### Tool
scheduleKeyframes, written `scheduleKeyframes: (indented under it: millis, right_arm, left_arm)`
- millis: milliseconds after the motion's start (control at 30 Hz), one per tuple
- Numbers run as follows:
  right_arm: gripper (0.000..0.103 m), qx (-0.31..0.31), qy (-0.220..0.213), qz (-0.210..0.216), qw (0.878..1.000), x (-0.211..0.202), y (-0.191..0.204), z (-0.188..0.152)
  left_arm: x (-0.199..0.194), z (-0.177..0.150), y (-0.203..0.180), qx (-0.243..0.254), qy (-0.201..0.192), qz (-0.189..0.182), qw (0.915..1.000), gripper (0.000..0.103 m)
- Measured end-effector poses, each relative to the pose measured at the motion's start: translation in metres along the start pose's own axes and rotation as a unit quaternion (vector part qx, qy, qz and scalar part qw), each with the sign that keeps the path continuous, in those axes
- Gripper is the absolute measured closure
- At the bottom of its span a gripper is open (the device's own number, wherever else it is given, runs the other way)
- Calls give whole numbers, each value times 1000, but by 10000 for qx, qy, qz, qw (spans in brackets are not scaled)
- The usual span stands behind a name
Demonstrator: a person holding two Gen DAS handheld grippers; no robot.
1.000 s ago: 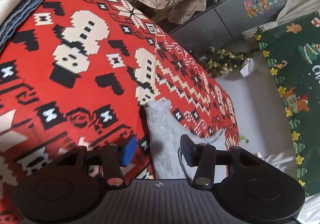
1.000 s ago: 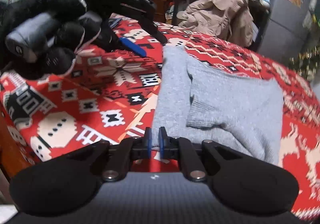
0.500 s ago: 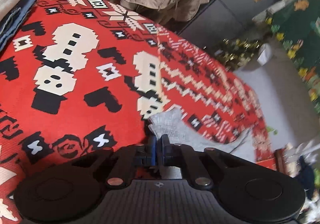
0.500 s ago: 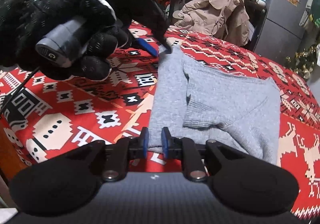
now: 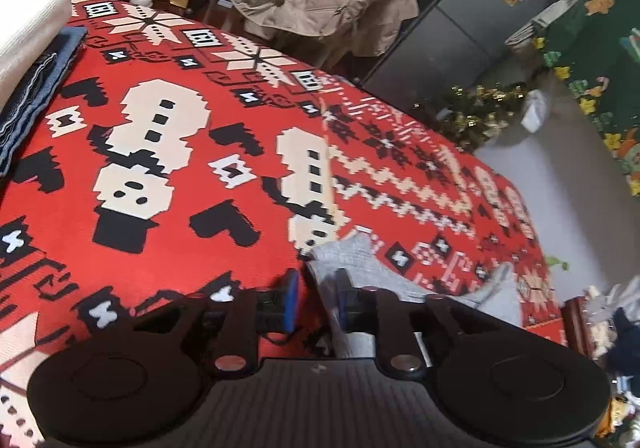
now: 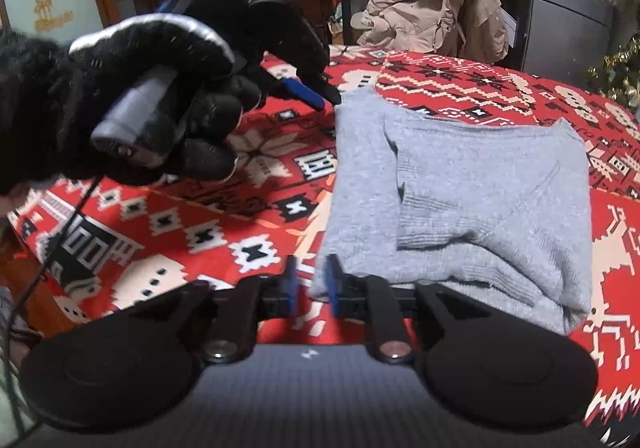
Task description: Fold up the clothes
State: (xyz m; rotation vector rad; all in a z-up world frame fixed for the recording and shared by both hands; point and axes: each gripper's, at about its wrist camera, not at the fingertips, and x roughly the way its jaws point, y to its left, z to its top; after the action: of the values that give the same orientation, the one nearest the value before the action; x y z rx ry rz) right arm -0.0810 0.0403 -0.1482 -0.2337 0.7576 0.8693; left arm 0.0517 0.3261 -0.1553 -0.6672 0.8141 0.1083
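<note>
On red patterned tablecloth [image 6: 168, 224], at about 3 o'clock in right view, lies grey sweater [image 6: 460, 207], already folded into rough rectangle w/ one sleeve across its top. Left gripper [image 5: 314, 302] sits at far corner, at 12 o'clock of the cloth; right gripper [image 6: 310, 288] at near corner, 7 o'clock. Both have jaws slightly apart around the edge, not clamped. I judge a fold is in hand, either gripping or just releasing. Knit looks soft, thick, w/ ribbed hem.
</note>
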Motion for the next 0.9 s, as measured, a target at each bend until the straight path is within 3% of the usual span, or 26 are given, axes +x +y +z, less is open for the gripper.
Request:
scheduleKeyframes:
  millis: [100,167,367,400,467,600,700,767,900]
  right_arm:
    - [79,3,-146,107,9998,-13,-1,1]
    - [79,51,-251,50,9997,-26,-10,2]
    - [80,322,-410,-718,9961,-61,-68,-5]
    - [85,403,-416,-813,9950,-63,-79,-5]
    - [95,524,-454,-899,9935,-63,-97,-4]
    - [94,634,-423,-1036,9917,-62,-117,-5]
    - [92,579,-478,-1018,9920,-73,-119,-13]
    - [89,551,-449,-1023,9922,-75,-118,-19]
    - [87,752,-449,-930,9918,-79,-125,-30]
  left_arm:
    - [-19,-9,-7,181,-81,-126,9997,75]
    - [-34,-20,-12,330,-117,-296,9989,67]
    - [-61,-74,-43,812,-78,-681,9943,64]
    - [-63,-84,-49,855,-58,-745,9935,64]
    - [-59,-101,-59,814,29,-902,9926,64]
    - [-58,-126,-71,770,35,-1033,9917,62]
    - [-57,-132,-64,468,-13,-1031,9936,44]
    - [-54,-133,-59,265,10,-902,9956,42]
    - [-49,-135,-64,354,66,-802,9961,42]
